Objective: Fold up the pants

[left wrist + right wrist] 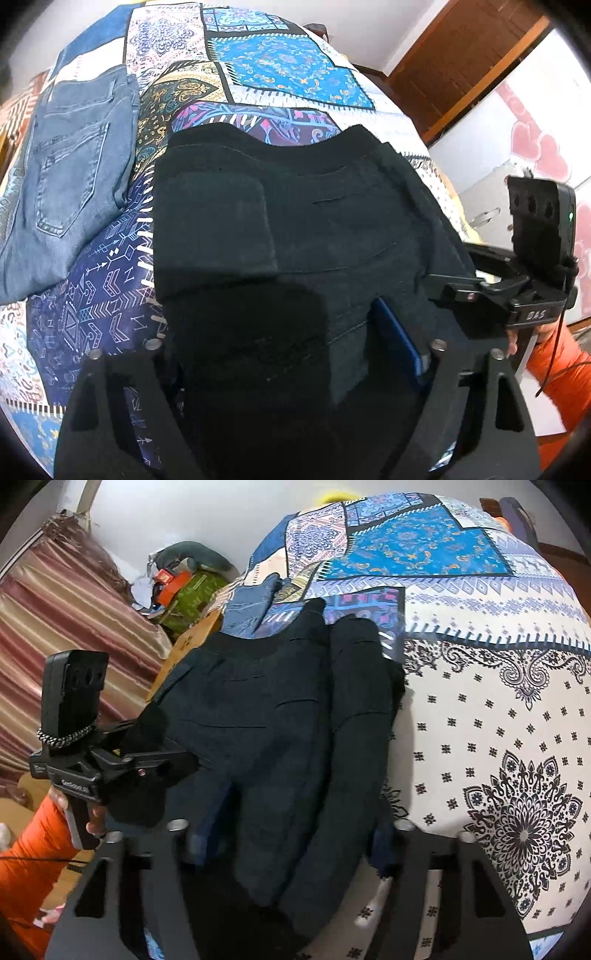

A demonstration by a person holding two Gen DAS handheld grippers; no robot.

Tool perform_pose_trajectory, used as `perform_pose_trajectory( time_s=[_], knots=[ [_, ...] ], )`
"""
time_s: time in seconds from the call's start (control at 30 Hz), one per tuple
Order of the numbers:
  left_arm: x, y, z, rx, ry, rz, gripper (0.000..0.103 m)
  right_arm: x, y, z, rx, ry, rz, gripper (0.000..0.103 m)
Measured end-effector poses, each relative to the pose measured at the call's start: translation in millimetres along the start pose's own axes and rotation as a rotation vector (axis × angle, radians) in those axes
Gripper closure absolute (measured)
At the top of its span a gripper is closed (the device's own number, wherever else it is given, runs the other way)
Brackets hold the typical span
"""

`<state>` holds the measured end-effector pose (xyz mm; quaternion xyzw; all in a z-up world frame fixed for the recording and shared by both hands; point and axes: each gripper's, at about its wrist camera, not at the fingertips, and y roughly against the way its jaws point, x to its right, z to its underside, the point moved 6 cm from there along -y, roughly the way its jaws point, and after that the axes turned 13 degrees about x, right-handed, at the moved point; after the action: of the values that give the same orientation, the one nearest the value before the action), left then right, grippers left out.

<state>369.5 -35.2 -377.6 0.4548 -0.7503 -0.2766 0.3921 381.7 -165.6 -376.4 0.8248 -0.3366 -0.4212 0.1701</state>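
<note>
Gripping the black pants on the bed, both the left claw and right claw look clenched on fabric, probably to carry a fold over.

Pants lie on bedspread before my grippers; jeans lie on it to their left.
</note>
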Motion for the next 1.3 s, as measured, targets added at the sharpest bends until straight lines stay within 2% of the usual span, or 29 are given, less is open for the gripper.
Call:
perform_pose_trajectory(
  time_s=[0.03, 0.13, 0.2, 0.3, 0.6, 0.87, 1.07, 1.17, 1.3],
  knots=[
    [-0.9, 0.2, -1.6, 0.002, 0.011, 0.002, 0.025, -1.4, 0.2, -1.1, 0.002, -0.002, -0.006, 0.064],
    [3.4, 9.1, -3.7, 0.025, -0.021, -0.020, 0.043, -10.4, 3.8, -5.0, 0.015, 0.037, 0.000, 0.075],
    [12.0, 21.6, -6.8, 0.069, -0.075, -0.066, 0.061, -19.3, 9.3, -7.8, 0.034, 0.071, 0.009, 0.078],
    [24.4, 37.3, -7.4, 0.113, -0.120, -0.089, 0.070, -36.7, 20.2, -13.0, 0.069, 0.110, 0.005, 0.080],
    [46.5, 109.9, -15.5, 0.274, -0.166, -0.111, 0.073, -93.8, 67.7, -30.6, 0.195, 0.206, -0.029, 0.080],
    [36.5, 178.0, -33.6, 0.427, -0.182, -0.179, 0.073, -153.8, 77.3, -52.7, 0.285, 0.322, -0.055, 0.080],
    [7.5, 207.0, -56.3, 0.482, -0.156, -0.230, 0.073, -185.0, 49.8, -80.9, 0.320, 0.351, -0.094, 0.080],
    [-19.4, 220.2, -74.5, 0.515, -0.141, -0.267, 0.073, -197.0, 33.1, -97.1, 0.332, 0.364, -0.111, 0.080],
    [-57.5, 231.3, -98.8, 0.546, -0.074, -0.279, 0.073, -209.7, 0.2, -125.5, 0.336, 0.374, -0.131, 0.080]
  ],
)
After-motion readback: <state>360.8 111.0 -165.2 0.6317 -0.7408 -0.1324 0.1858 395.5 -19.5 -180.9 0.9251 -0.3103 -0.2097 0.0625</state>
